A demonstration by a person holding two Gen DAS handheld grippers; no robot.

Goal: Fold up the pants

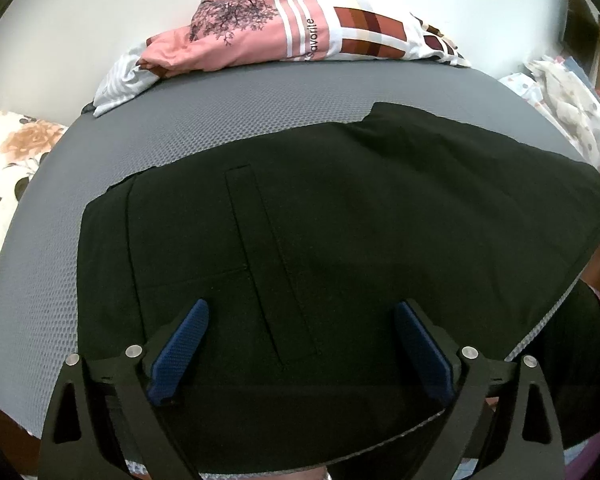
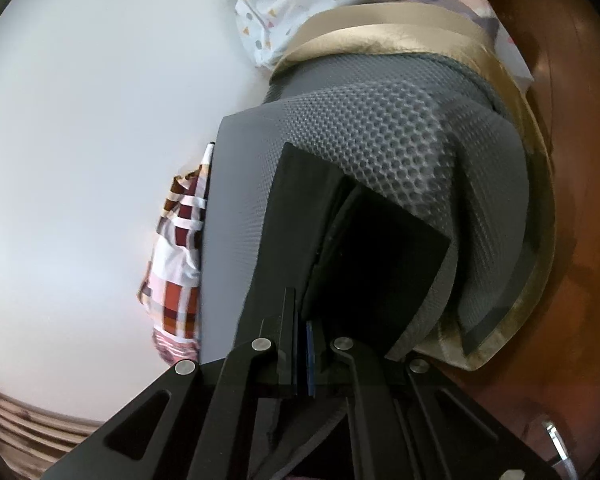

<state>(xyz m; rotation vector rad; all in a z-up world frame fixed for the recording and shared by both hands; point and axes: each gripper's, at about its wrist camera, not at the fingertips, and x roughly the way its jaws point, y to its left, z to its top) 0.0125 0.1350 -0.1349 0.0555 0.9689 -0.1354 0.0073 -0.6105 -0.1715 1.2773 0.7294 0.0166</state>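
Black pants [image 1: 320, 232] lie spread flat on a grey textured mat [image 1: 228, 120], waistband at the left, a back pocket seam showing in the middle. My left gripper [image 1: 300, 320] hovers low over the near part of the pants with its blue pads [image 1: 180, 344] wide apart and nothing between them. In the right wrist view the pants [image 2: 380, 256] hang over the mat's edge [image 2: 388, 128]. My right gripper [image 2: 302, 320] is turned on its side and is shut on the edge of the pants.
A pile of pink and checked clothes [image 1: 284, 24] lies at the mat's far edge, also in the right wrist view [image 2: 176, 248]. Floral bedding [image 1: 8, 168] is at the left. Patterned white cloth [image 1: 560, 96] sits at the right. A brown wooden surface [image 2: 572, 240] lies beside the mat.
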